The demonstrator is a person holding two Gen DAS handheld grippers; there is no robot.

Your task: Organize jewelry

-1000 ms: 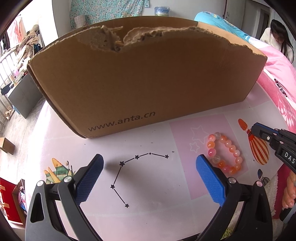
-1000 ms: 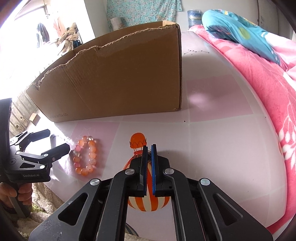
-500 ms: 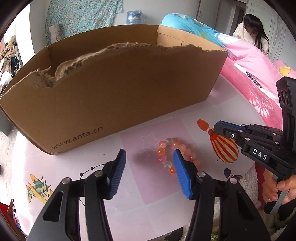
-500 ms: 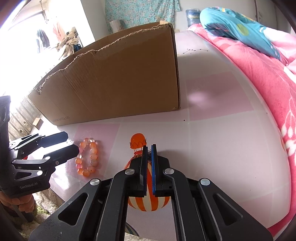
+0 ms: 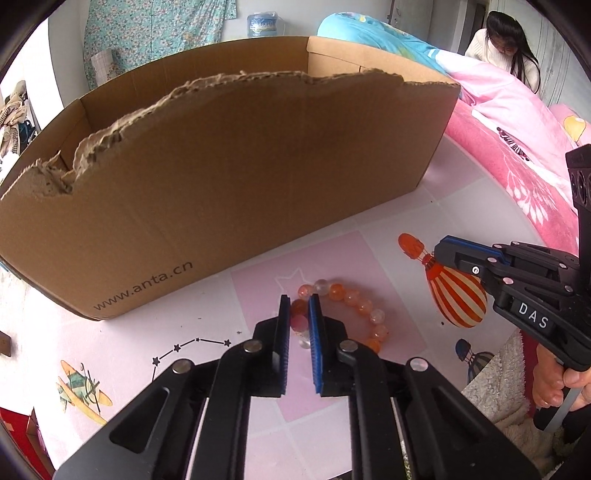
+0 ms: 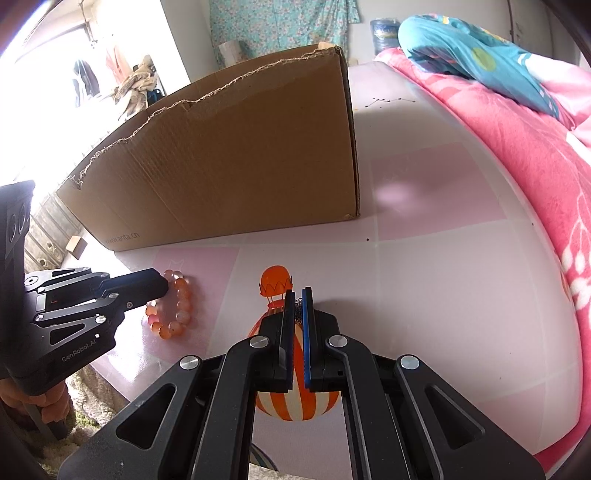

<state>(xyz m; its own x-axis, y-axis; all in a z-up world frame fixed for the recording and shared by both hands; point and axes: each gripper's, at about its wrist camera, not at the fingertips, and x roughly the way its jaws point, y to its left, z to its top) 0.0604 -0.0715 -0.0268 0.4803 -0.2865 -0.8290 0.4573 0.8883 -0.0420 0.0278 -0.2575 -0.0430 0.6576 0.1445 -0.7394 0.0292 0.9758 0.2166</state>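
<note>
Left tongs clamped on the near-left beads of the bead bracelet, which lies on a pink square of the surface, just in front of the torn cardboard box. Right tongs closed, blue pads nearly together, with a small dark chain-like bit visible between them; identity unclear. They sit over the printed orange balloon, to the right of the bracelet.

floral curtain on white wall, pink bedding at right — bright window glare left
</note>
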